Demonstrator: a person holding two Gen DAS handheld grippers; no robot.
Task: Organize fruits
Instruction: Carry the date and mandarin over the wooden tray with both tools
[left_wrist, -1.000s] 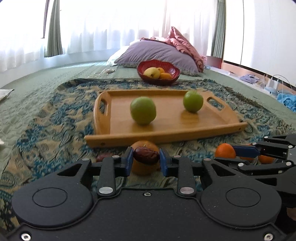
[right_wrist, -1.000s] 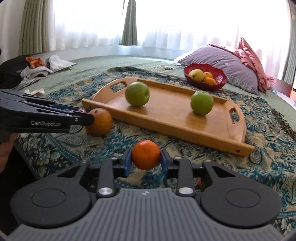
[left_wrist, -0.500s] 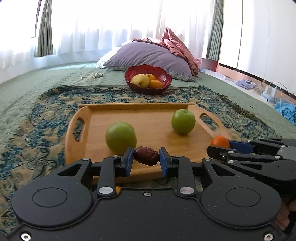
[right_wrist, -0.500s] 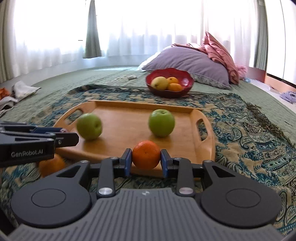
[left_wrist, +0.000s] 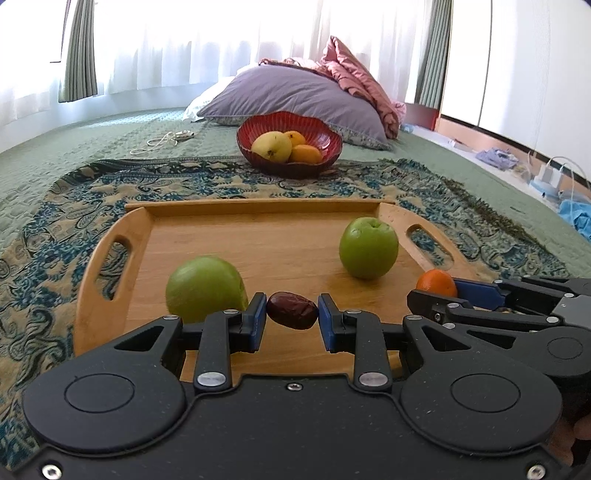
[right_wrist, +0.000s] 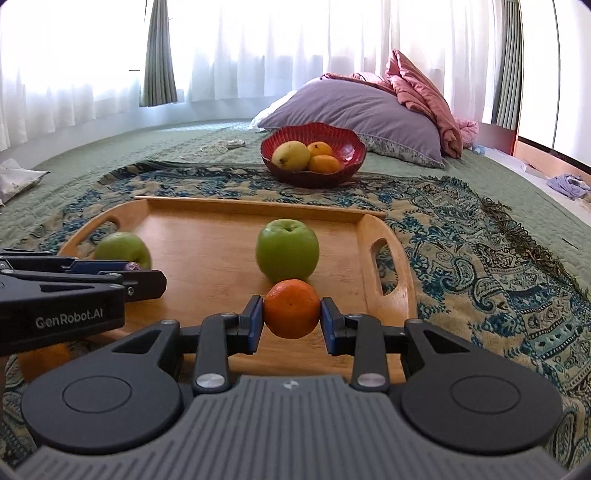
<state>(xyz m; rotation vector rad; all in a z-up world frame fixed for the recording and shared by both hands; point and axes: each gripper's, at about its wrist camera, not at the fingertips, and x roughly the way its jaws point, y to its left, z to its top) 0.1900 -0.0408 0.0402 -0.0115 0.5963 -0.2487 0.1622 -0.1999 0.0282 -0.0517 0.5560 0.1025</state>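
The left gripper (left_wrist: 292, 320) points forward and somewhat downward, its blue pads (left_wrist: 258, 319) pressed on either end of a dark red date (left_wrist: 292, 310). The right gripper (right_wrist: 291, 320) sits just beside it at much the same tilt, clamping an orange (right_wrist: 291, 308) between its pads (right_wrist: 255, 319). Part of a hand (left_wrist: 570, 439) shows at the lower right edge of the left view, beneath the right gripper's body.
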